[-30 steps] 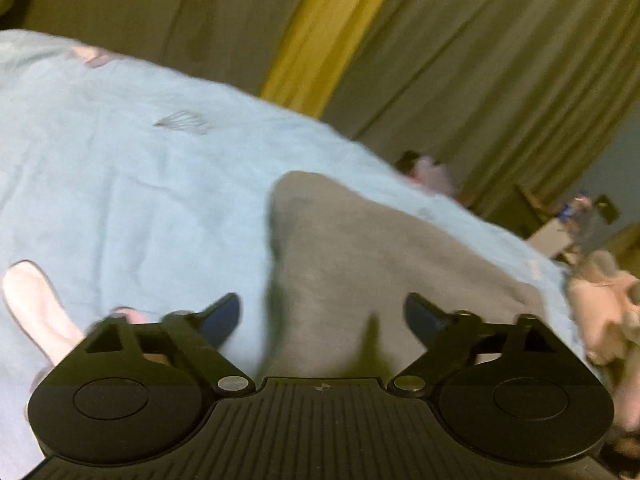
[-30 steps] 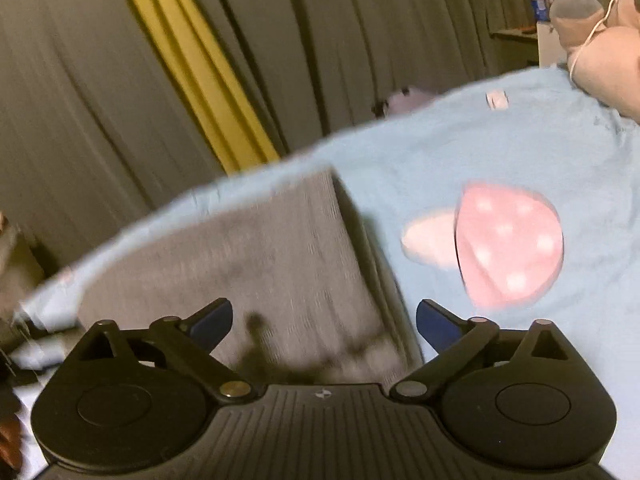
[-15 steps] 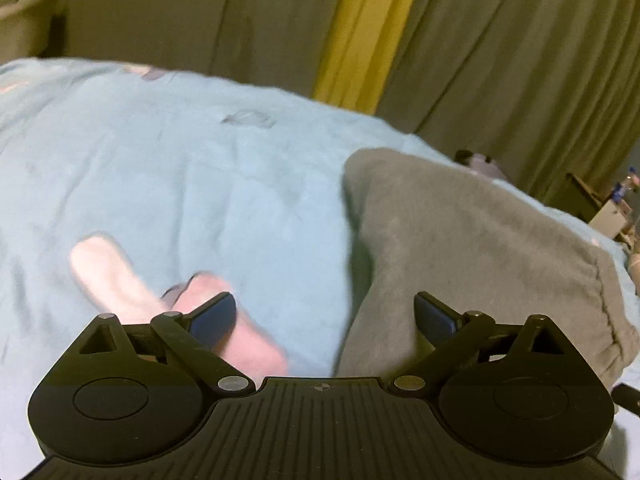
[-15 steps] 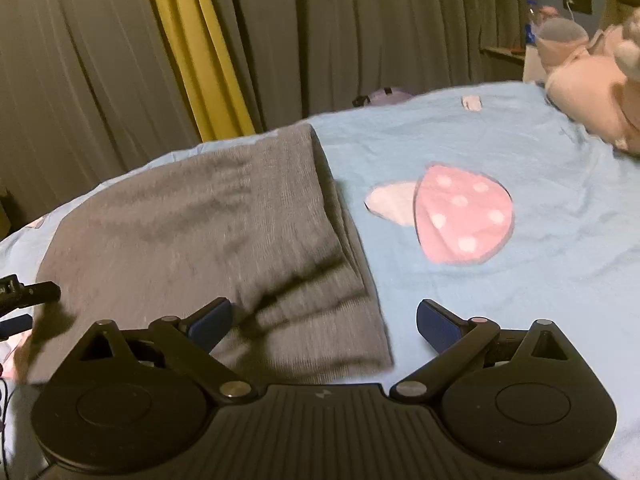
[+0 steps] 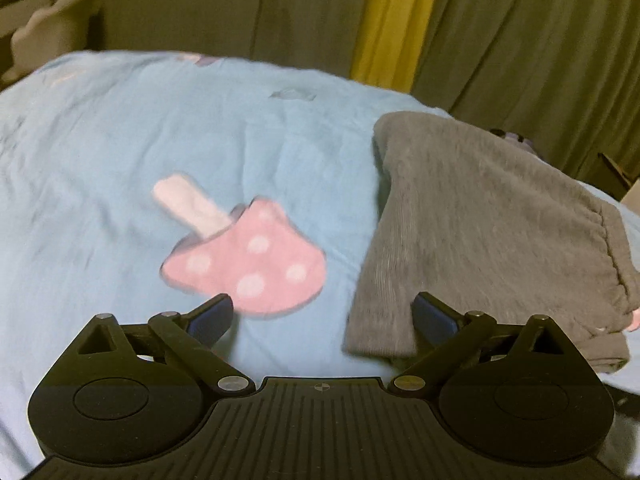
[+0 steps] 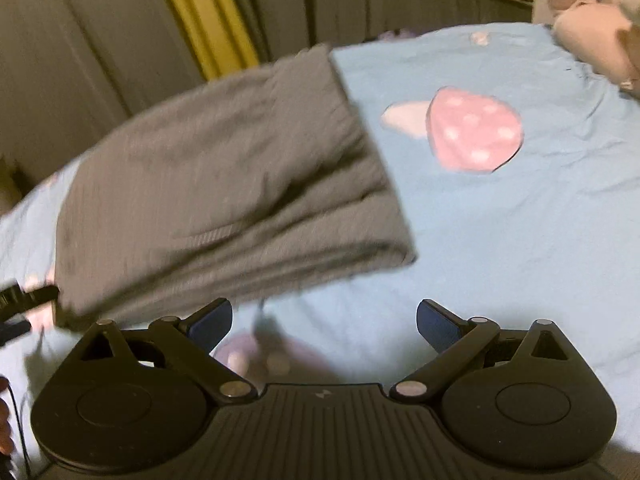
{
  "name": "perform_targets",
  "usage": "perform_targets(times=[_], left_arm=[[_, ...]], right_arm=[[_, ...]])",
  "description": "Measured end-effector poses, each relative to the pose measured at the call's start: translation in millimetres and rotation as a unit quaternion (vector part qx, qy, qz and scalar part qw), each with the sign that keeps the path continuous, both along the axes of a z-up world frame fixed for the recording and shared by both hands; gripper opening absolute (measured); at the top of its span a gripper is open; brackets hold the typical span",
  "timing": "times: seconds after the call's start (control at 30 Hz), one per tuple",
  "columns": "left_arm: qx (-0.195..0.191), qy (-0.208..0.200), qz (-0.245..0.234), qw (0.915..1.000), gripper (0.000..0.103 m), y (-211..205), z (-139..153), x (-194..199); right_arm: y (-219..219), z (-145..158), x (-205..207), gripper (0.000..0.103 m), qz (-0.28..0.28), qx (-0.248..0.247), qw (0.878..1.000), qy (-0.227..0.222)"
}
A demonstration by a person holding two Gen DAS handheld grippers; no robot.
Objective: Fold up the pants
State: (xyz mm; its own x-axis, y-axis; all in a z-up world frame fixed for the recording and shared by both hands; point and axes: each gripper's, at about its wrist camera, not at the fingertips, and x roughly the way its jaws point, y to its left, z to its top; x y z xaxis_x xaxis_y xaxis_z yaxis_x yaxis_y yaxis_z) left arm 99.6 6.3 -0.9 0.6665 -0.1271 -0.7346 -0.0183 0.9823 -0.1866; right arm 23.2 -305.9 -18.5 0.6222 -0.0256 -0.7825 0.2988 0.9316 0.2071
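Note:
Grey pants (image 5: 480,216) lie folded into a thick rectangle on the light blue bed cover (image 5: 120,168). In the left wrist view they are at the right, gathered waistband at their far right edge. My left gripper (image 5: 322,318) is open and empty, its right fingertip (image 5: 434,316) over the pants' near corner. In the right wrist view the pants (image 6: 224,184) fill the left and middle. My right gripper (image 6: 324,318) hovers open and empty just in front of their near edge, above the blue cover (image 6: 520,220).
Pink mushroom prints (image 5: 244,260) (image 6: 472,132) mark the cover beside the pants. Grey curtains with a yellow stripe (image 5: 392,20) hang behind the bed. A plush toy (image 6: 592,40) lies at the far right. A black gripper part (image 6: 24,300) shows at the left edge.
Both grippers have drawn back from the pants and stayed open. In the left wrist view the pants have slid right and the mushroom print has come into full view.

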Motion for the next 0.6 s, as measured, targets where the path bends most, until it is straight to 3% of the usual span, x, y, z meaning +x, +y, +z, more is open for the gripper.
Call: perform_targets(times=[0.2,0.37,0.5,0.6], left_arm=[[0.04,0.044,-0.012,0.9982,0.1,-17,-5,-28],[0.064,0.098,-0.059,0.9914,0.1,-44,-9,-44],[0.142,0.06,-0.091,0.9838,0.101,-72,6,-65],[0.163,0.026,-0.117,0.9793,0.1,-86,21,-83]], right_arm=[[35,6,-16,0.099,0.011,-0.091,0.996,0.001],[53,12,-17,0.099,0.083,-0.104,0.988,0.072],[64,25,-36,0.099,0.083,-0.12,0.989,0.039],[66,37,-46,0.099,0.081,-0.115,0.99,0.013]])
